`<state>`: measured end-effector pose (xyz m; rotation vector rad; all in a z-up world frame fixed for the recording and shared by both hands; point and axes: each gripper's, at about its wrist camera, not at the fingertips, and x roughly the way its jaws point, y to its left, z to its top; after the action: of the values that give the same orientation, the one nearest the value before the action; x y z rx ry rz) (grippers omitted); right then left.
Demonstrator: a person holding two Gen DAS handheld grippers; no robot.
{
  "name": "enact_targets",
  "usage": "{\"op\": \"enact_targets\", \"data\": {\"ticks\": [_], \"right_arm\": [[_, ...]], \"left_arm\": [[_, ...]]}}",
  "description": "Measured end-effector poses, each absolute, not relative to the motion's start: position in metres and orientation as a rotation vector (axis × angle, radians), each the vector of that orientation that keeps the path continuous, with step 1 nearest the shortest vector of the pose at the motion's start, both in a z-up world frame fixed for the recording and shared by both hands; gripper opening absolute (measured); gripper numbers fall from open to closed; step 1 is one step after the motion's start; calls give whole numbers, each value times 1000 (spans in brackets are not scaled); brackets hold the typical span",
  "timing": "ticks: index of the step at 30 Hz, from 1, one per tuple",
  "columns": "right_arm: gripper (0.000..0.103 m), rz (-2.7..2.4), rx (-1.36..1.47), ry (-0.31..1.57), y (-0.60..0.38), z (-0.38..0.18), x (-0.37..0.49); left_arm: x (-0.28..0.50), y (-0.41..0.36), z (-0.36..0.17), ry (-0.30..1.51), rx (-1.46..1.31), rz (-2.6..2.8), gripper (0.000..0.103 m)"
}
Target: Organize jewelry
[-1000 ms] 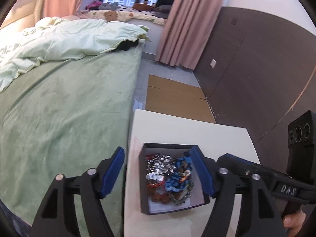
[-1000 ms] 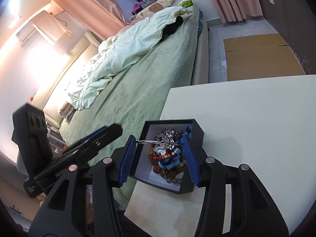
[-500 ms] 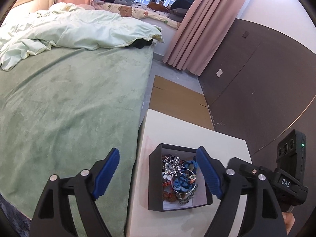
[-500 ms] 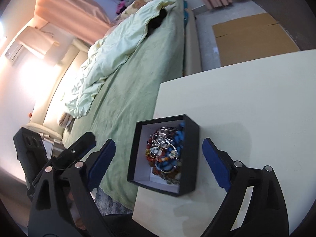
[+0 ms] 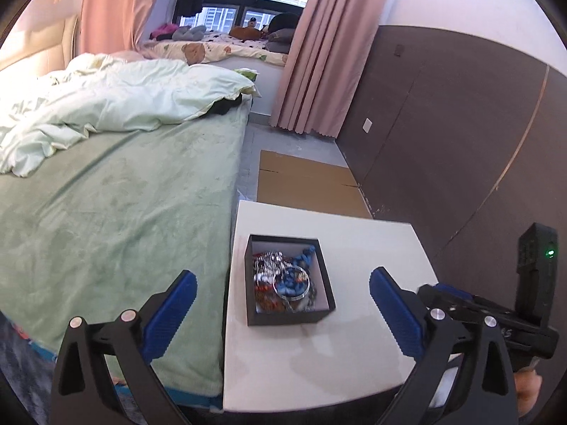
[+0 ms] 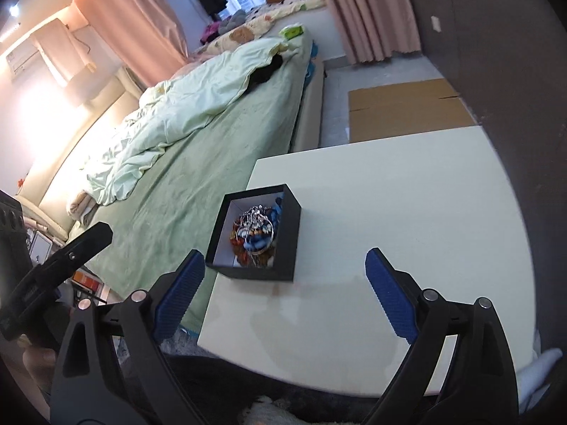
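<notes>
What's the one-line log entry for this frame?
left tool: open, empty | right tool: open, empty | black box on white table | jewelry inside

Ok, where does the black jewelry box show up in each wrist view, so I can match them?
Left wrist: the black jewelry box sits lower centre, on the white table near its bed-side edge.
Right wrist: the box sits centre-left, at the table's left edge.
Shared landmark: the flat cardboard on the floor beyond the table.

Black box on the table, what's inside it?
The black box holds a tangled jewelry pile: blue beads, silver chains, a silver bangle. Anything underneath is hidden.
</notes>
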<state>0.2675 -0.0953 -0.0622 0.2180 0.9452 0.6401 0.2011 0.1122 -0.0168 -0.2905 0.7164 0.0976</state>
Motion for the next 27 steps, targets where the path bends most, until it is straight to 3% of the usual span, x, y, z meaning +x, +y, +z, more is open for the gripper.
{"op": "enact_targets", "data": {"ticks": [7,27], "right_arm": [[98,569,209,894,-134,-32,225],[98,447,136,780,-186,29,135]], "left_arm": [[157,90,7,689,-253,83,95],[63,47,55,621,-150,80,95]]}}
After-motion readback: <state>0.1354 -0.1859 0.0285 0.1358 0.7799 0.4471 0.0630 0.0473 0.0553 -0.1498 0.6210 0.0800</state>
